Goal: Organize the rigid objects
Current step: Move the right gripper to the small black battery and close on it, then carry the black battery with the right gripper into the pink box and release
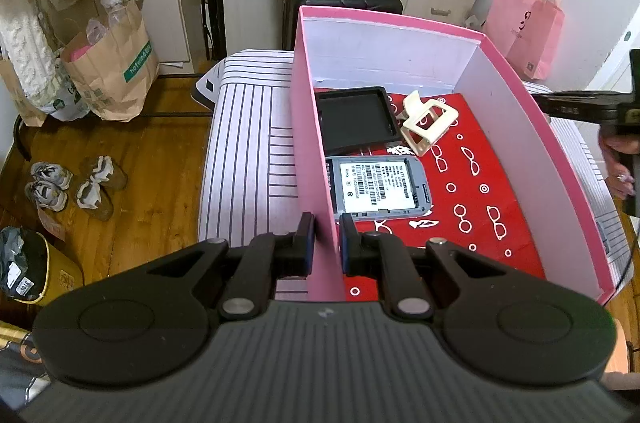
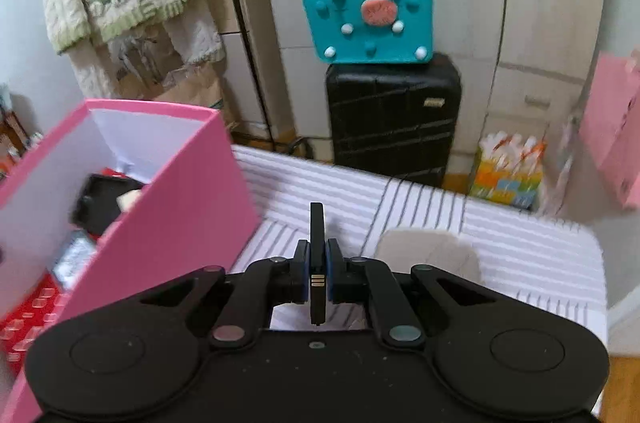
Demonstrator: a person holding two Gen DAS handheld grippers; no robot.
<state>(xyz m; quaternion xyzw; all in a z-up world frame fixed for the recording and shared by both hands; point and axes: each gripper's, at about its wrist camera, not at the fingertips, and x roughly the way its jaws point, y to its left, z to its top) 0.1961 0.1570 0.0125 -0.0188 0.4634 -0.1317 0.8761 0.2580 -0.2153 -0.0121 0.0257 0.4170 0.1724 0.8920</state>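
Observation:
A pink box (image 1: 308, 127) with a red patterned floor stands on a striped cloth. Inside lie a black square tray (image 1: 356, 121), a cream hair claw (image 1: 424, 123) and a grey phone (image 1: 376, 189) with its back cover off. My left gripper (image 1: 327, 223) is shut on the box's left wall near the front corner. In the right wrist view my right gripper (image 2: 317, 251) is shut on a thin black battery (image 2: 317, 223), held edge-up above the cloth, to the right of the pink box (image 2: 180, 191).
A beige oval piece (image 2: 428, 255) lies on the striped cloth (image 2: 520, 243) right of my right gripper. Behind stand a black suitcase (image 2: 392, 119) with a teal bag (image 2: 368, 19) on top. Paper bags (image 1: 112, 71) and shoes (image 1: 72, 187) sit on the floor at left.

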